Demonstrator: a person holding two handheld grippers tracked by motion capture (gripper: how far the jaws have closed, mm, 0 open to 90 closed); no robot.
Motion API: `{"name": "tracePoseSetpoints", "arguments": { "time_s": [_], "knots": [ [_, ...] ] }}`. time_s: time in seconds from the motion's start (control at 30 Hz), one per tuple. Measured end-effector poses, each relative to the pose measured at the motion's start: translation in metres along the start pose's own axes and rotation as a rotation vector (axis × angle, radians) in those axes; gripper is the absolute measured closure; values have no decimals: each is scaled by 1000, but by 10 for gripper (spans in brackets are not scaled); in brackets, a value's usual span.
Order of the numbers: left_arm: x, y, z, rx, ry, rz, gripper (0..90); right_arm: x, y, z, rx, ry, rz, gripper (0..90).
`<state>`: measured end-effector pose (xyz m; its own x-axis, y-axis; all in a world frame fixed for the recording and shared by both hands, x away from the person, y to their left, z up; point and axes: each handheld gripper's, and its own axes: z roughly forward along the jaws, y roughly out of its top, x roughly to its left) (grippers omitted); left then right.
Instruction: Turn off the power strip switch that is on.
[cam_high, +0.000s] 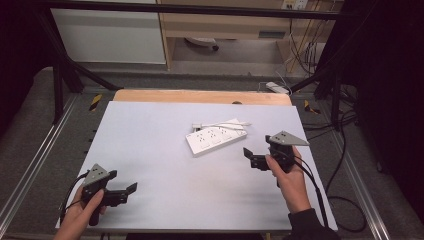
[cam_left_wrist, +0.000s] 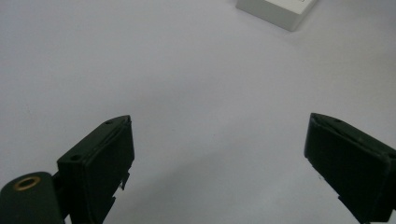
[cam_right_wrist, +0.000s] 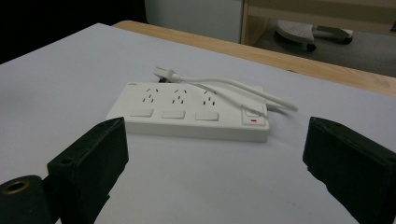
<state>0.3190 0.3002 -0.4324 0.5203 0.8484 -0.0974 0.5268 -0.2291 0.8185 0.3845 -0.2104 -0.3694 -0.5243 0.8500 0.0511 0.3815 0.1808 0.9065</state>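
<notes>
white plastic, the power strip (cam_high: 216, 139) lay on the counter (cam_high: 150, 150) toward its far right, its cord (cam_high: 220, 125) looped along the far side. the right gripper (cam_high: 260, 150) hovered just beside it, jaws spread wide and holding nothing; the left gripper (cam_high: 122, 189) sat well apart near the front left corner, jaws likewise wide and bare. this looked like the approach, before any grasp. the next move probably called for the right gripper to close in square to the strip's body. the right gripper view showed three sockets, their switches and a red mark; the left gripper view caught just a corner of the strip (cam_left_wrist: 275, 11).
</notes>
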Motion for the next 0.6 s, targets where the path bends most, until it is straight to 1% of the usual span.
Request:
{"name": "tracePoseSetpoints", "arguments": {
  "time_s": [0.17, 0.3, 0.5, 0.53, 0.6],
  "knots": [
    [1, 0, 0, -3, 3, -5, 84, -5, -15, -11, 7, -20, 2, 72],
    [0, 0, 1, 0, -2, 7, 84, -10, -32, -17, 19, -33, 12, 68],
    [1, 0, 1, 0, 2, -2, 84, -19, -58, -23, 34, -51, 52, 66],
    [0, 0, 1, 0, 1, -3, 84, -21, -62, -23, 38, -51, 67, 66],
    [0, 0, 1, -2, 1, 0, 84, -23, -72, -22, 61, -56, 80, 62]
  ]
}}
